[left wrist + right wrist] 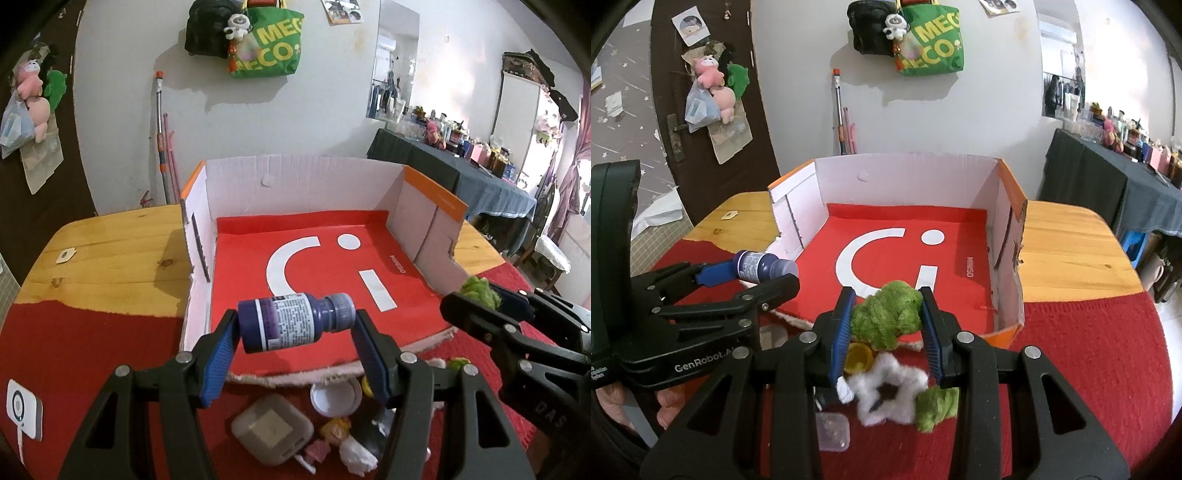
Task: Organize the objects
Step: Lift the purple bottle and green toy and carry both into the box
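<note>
My left gripper (295, 321) is shut on a dark blue bottle (291, 322) with a white label, held sideways above the front edge of an open cardboard box (295, 173) with a red floor. The bottle also shows in the right wrist view (764, 266). My right gripper (886, 325) is shut on a fuzzy green plush toy (886, 319), held above the box's front edge (1008, 332); a white fluffy star (886, 391) hangs below it. The right gripper shows in the left wrist view (476, 306), to the right of the left one.
The box stands on a wooden table (110, 243) partly covered by a red cloth (74, 347). Small items lie on the cloth before the box: a grey square case (271, 432), a white lid (334, 397), a small doll (334, 432), a yellow cup (858, 356), a clear container (833, 430).
</note>
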